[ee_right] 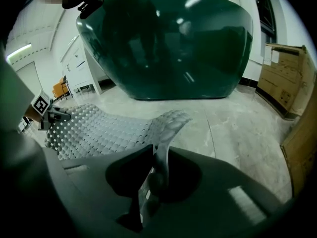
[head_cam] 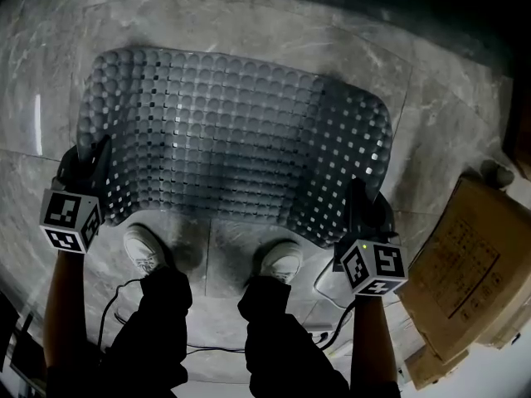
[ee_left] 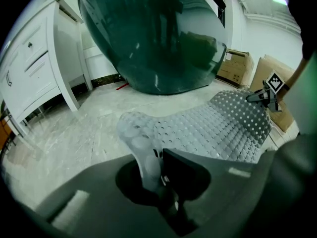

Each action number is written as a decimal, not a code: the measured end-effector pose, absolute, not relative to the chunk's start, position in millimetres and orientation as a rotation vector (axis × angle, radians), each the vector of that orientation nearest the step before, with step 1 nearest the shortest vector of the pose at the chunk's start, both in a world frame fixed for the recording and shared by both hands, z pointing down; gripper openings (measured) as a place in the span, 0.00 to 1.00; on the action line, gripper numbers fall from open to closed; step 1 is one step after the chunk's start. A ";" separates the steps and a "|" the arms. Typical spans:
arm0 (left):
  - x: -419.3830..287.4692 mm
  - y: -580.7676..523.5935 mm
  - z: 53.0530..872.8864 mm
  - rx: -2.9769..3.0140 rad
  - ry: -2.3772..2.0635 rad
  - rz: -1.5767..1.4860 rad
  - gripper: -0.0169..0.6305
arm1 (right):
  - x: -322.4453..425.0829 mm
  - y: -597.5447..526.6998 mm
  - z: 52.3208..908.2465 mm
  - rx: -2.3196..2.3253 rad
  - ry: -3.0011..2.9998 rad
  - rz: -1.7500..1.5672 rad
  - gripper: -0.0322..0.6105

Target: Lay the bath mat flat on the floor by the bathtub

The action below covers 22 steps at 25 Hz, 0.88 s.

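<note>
Mat (head_cam: 224, 139) spreads over the marble floor (head_cam: 448, 114) beside the dark bathtub (ee_left: 158, 38), its near corners lifted. Left gripper (head_cam: 90, 154) fingers clench one corner and right gripper (head_cam: 360, 196) fingers clench the other, above the person's shoes (head_cam: 145, 251).

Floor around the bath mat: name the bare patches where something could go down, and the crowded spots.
Bare floor lies left of the bath mat, between it, the white cabinet and the bathtub. Another strip runs between the mat's right edge and the cardboard boxes. Crowded: the near edge, with shoes and a cable.
</note>
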State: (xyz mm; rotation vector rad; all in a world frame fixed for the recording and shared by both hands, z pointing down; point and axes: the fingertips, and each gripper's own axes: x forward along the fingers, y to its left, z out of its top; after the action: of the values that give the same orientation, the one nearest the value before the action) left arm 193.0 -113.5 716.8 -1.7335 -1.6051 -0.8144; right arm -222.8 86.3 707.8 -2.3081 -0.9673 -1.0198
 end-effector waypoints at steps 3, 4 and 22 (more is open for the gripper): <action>195.1 -116.1 725.3 -1.738 -1.586 -0.820 0.07 | -233.6 91.6 718.7 -2.300 -0.980 -1.023 0.15; 196.5 -116.5 729.7 -1.736 -1.586 -0.817 0.07 | -236.2 92.8 723.4 -2.299 -0.987 -1.028 0.15; 245.9 -137.5 799.6 -1.693 -1.560 -0.827 0.10 | -245.0 104.4 785.4 -2.279 -1.075 -1.047 0.18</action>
State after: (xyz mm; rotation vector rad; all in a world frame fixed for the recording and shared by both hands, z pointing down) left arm 245.9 -137.5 799.6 -1.6927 -1.5595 -0.8269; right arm -245.0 104.4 785.4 -2.2794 -1.0748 -1.0470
